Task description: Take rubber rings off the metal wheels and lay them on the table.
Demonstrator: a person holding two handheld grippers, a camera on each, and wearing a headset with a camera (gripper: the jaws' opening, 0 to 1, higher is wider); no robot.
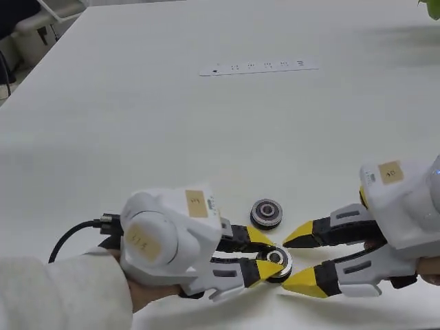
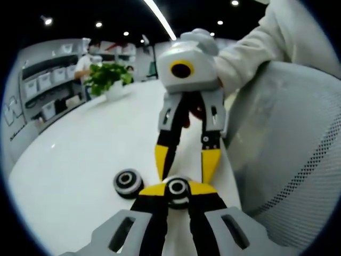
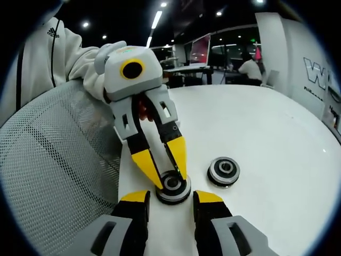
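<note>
Right gripper view: adidas logo (image 3: 51, 33) on jacket (image 3: 32, 72); left gripper (image 3: 170, 177) clamps wheel (image 3: 173, 192).

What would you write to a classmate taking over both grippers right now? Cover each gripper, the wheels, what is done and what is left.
Left gripper: shut on one metal wheel.
Right gripper: open, jaws either side of that same wheel, not gripping.
Second wheel: lies flat on the table just beyond, untouched.
Done: nothing; both wheels appear to wear their rubber rings.
To do: peel both rings off and lay them on the table.
</note>
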